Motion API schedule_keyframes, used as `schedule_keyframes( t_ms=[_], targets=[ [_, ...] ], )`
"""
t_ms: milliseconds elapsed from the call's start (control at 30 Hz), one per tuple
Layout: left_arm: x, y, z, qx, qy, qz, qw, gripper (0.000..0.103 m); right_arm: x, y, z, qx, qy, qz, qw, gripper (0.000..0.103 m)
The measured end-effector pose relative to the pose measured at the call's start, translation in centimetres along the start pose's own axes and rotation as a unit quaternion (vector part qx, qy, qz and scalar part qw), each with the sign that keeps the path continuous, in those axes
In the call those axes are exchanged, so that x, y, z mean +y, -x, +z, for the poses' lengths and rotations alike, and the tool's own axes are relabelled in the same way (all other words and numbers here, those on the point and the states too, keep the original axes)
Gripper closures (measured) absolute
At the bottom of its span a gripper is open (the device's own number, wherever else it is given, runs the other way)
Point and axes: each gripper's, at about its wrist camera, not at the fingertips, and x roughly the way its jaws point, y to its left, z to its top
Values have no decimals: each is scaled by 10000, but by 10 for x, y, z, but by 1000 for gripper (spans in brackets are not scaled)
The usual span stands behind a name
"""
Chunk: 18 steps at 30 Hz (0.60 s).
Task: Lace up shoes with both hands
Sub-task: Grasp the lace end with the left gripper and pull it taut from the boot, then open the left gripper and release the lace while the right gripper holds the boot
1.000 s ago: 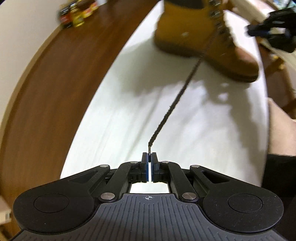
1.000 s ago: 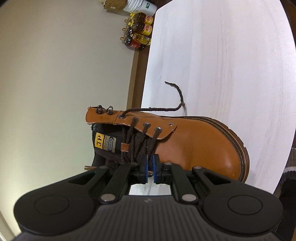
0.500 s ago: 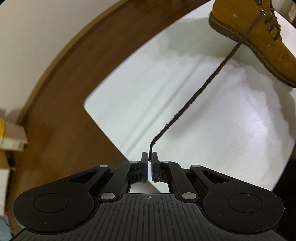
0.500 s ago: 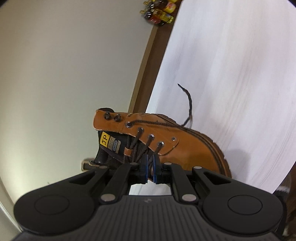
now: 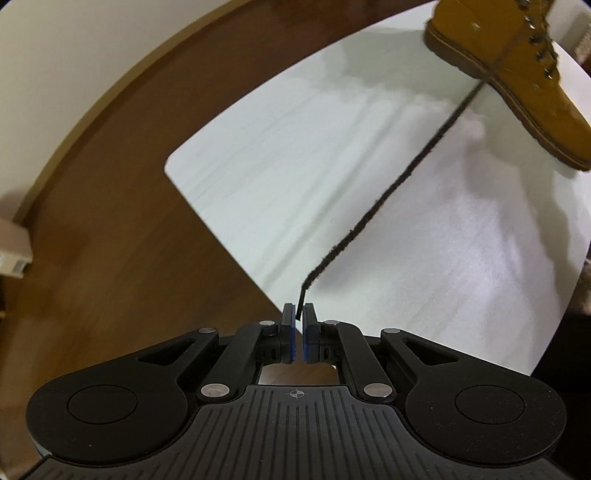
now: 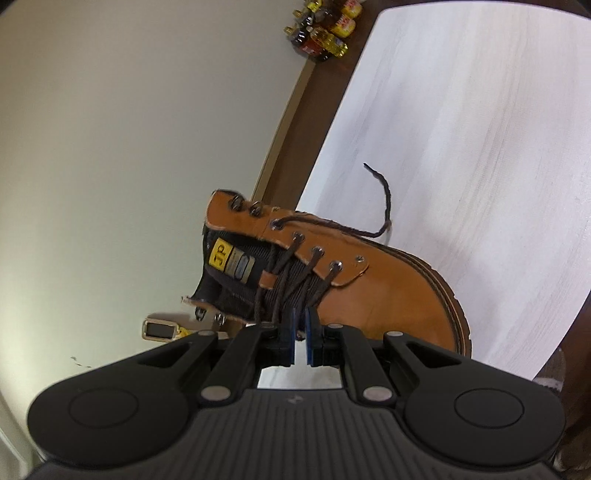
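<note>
A tan lace-up boot (image 5: pixel 517 66) stands on the white table (image 5: pixel 295 166), far up and to the right in the left wrist view. One dark brown lace (image 5: pixel 406 170) runs straight from it down to my left gripper (image 5: pixel 298 321). The lace tip sits in a narrow gap between the parted pads. In the right wrist view the boot (image 6: pixel 388 295) lies close, tongue and eyelets facing me. My right gripper (image 6: pixel 301 325) is pressed in at its crossed laces, jaws almost together; what they pinch is hidden. A second lace end (image 6: pixel 384 195) curls loose on the table.
Brown wooden floor (image 5: pixel 110 184) surrounds the table's rounded corner. A cardboard box (image 5: pixel 13 243) sits at the left edge. Several bottles (image 6: pixel 325 26) stand on the floor by the wall. A small beige object (image 6: pixel 159 328) lies beyond the boot's heel.
My left gripper has drawn back from the boot, pulling the lace out long, and its pads have now parted slightly. The right gripper has stayed at the boot's laces.
</note>
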Motion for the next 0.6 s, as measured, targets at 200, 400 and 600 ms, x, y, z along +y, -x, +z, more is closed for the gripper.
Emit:
schedule_keyframes(
  t_ms=[200, 400, 600],
  targets=[
    [1, -2, -10, -45, 120, 45, 9999, 92, -16, 47, 6, -86, 80, -180, 9998, 94],
    [-47, 17, 17, -607, 135, -167, 9979, 83, -34, 54, 58, -41, 456, -329, 9984, 88],
    [-128, 31, 67, -1378, -11, -241, 9902, 82, -38, 22, 102, 760, 1293, -333, 9881, 88]
  ],
)
